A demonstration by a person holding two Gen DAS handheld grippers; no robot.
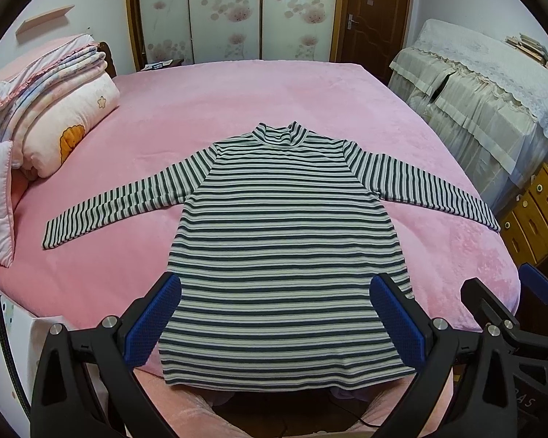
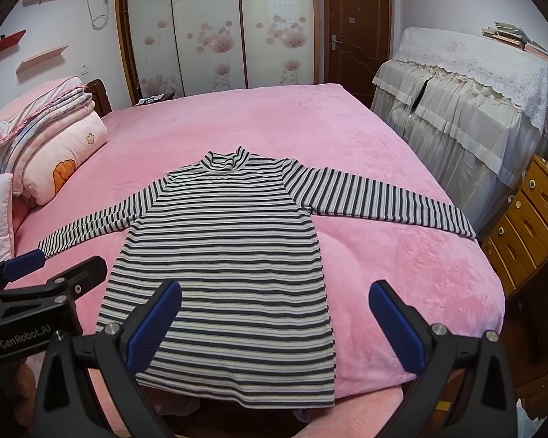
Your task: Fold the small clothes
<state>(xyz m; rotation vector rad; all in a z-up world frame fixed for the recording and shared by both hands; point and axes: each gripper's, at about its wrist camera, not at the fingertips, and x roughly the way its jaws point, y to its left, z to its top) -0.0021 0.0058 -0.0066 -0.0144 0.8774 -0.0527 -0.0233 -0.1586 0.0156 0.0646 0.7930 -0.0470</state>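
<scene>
My left gripper (image 1: 276,323) is held low and pointed forward, its jaws spread wide, the two blue ribbed pads (image 1: 153,323) facing each other across an empty gap. My right gripper (image 2: 276,325) is posed the same way, jaws wide apart, nothing between its blue pads (image 2: 396,326). The two sit side by side at about the same height, near each other but apart. In the left wrist view my right gripper shows at the right edge; in the right wrist view my left gripper shows at the left edge, its black body marked GenRobot.AI.
</scene>
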